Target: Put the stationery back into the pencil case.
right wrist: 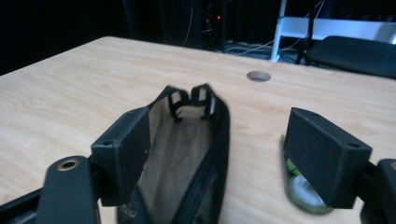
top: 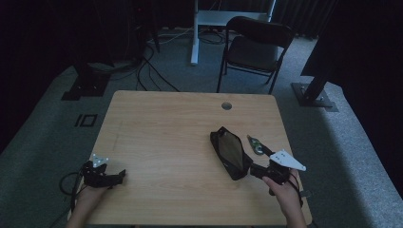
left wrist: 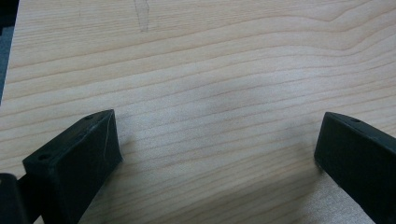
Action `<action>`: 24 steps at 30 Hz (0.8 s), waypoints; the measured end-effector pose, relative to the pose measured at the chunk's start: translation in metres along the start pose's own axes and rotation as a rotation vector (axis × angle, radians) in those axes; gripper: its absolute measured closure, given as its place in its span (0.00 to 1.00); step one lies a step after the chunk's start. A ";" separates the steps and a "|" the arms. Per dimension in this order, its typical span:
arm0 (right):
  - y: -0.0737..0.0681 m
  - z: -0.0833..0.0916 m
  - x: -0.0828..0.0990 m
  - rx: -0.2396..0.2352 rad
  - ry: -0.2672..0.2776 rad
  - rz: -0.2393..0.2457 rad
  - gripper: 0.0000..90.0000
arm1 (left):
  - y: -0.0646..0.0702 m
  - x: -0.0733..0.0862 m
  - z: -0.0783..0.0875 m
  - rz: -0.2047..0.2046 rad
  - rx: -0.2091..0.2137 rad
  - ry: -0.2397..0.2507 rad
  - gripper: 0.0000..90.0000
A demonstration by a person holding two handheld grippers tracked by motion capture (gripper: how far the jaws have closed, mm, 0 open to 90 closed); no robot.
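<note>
Tabletop (top: pixel 166 137) first: pale wood with a round cable hole (top: pixel 226 105) near its far edge, standing on grey carpet with a dark folding chair (top: pixel 254 47) beyond it. On the right half of the wood lies your black mesh pouch (top: pixel 231 152), long and narrow, its mouth gaping toward you so the beige lining shows in the right gripper view (right wrist: pixel 180 154). Just beside the pouch, on its right, sits a small greenish item (top: pixel 256 145); it is too blurred for you to tell what it is.

Your right gripper (top: pixel 259 172) is at the near end of the pouch with its jaws spread wide. In its own view the left jaw stands against the pouch's open edge and the right jaw hangs over the green item (right wrist: pixel 303 191), neither pad pressing on anything.

Your left gripper (top: pixel 116 176) rests at the near left edge of the table, well apart from the pouch, jaws apart over bare wood (left wrist: pixel 219 107).
</note>
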State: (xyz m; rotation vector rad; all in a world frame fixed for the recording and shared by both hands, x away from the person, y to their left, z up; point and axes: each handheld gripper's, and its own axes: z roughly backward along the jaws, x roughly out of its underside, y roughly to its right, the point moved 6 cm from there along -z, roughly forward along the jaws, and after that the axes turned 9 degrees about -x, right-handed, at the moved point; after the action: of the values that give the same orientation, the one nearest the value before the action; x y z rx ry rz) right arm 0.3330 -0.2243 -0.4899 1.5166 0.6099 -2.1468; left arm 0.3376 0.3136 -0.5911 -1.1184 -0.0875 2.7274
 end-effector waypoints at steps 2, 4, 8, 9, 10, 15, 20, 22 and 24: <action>0.007 -0.001 -0.006 0.010 0.012 -0.003 0.21 | 0.000 0.000 0.000 0.000 0.000 0.000 0.00; 0.014 -0.003 -0.009 0.016 0.017 -0.005 0.20 | 0.000 0.000 0.000 0.001 0.000 0.001 0.00; 0.033 -0.009 -0.014 0.054 0.022 -0.028 0.17 | 0.000 0.000 0.000 0.002 0.000 0.001 0.00; 0.037 -0.010 -0.014 0.063 0.020 -0.026 0.17 | 0.000 0.000 0.000 0.002 0.000 0.001 0.00; 0.041 -0.012 -0.014 0.074 0.017 -0.035 0.17 | 0.000 0.000 0.000 0.001 0.000 0.001 0.00; 0.066 -0.023 -0.005 0.083 -0.006 -0.091 0.15 | 0.000 0.000 0.000 0.001 0.000 -0.001 0.00; 0.089 -0.036 0.011 0.105 -0.067 -0.116 0.13 | 0.000 0.000 0.000 0.001 0.000 -0.001 0.00; 0.096 -0.041 0.015 0.117 -0.086 -0.128 0.13 | 0.000 0.000 0.000 0.001 0.000 -0.001 0.00; 0.101 -0.046 0.019 0.120 -0.099 -0.145 0.13 | 0.000 0.000 0.000 0.002 0.000 0.000 0.00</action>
State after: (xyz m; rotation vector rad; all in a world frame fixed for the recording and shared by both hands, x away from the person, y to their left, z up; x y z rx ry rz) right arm 0.4209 -0.2804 -0.5319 1.4567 0.5818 -2.3910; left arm 0.3376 0.3135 -0.5911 -1.1188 -0.0869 2.7293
